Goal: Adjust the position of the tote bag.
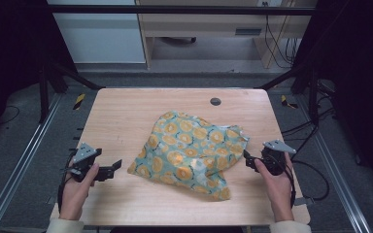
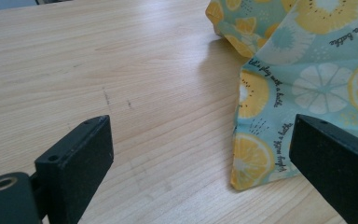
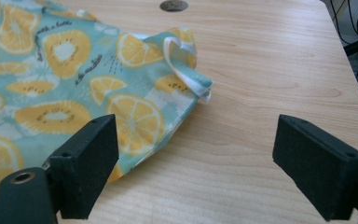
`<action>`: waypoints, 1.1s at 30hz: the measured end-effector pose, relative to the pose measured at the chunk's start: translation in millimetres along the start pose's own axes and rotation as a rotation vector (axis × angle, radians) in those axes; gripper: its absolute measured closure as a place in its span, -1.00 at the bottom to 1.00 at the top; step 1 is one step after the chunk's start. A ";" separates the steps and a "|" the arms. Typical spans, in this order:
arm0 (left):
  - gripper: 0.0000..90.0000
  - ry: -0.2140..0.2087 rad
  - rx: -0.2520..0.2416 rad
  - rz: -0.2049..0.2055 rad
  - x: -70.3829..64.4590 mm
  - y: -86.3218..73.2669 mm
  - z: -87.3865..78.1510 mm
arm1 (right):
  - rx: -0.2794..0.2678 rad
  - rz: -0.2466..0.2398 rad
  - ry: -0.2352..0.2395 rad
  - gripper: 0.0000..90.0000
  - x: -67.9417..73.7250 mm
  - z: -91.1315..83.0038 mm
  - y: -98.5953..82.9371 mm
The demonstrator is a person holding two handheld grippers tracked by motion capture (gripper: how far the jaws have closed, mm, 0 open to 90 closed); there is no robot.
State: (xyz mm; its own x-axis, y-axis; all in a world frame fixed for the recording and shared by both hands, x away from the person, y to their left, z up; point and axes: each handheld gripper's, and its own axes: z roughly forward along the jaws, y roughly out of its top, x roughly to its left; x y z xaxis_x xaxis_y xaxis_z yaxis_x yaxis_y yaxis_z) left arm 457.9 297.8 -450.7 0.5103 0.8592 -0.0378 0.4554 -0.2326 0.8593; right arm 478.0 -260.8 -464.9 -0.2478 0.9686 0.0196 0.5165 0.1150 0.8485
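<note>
Both hands wear pale cream sleeves; the left claw (image 1: 117,166) and right claw (image 1: 247,158) are black, grey-plated, trailing black cables.

A pale wooden desk (image 1: 126,116) with a round grommet hole (image 1: 215,101) near its far edge; cables (image 1: 277,39) dangle beyond, far right.
</note>
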 end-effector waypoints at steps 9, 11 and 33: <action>-0.86 0.008 0.042 0.052 -11.9 4.4 1.9 | 0.032 0.002 0.027 -0.63 3.5 3.1 2.3; -0.86 0.003 0.035 0.051 -12.9 4.3 0.3 | 0.038 0.002 0.027 -0.61 2.9 3.8 2.3; -0.86 0.042 0.026 0.122 -14.3 7.3 3.7 | 0.108 0.184 0.155 -0.59 -34.5 21.8 16.2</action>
State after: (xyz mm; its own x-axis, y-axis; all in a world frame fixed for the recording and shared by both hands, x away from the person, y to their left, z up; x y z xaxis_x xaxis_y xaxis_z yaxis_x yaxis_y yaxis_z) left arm 456.6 282.1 -445.8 0.5323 0.8419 0.0883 0.4109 -0.3481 0.8426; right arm 512.8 -287.5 -463.4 -0.2599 0.9310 0.2561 0.6472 -0.0289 0.7618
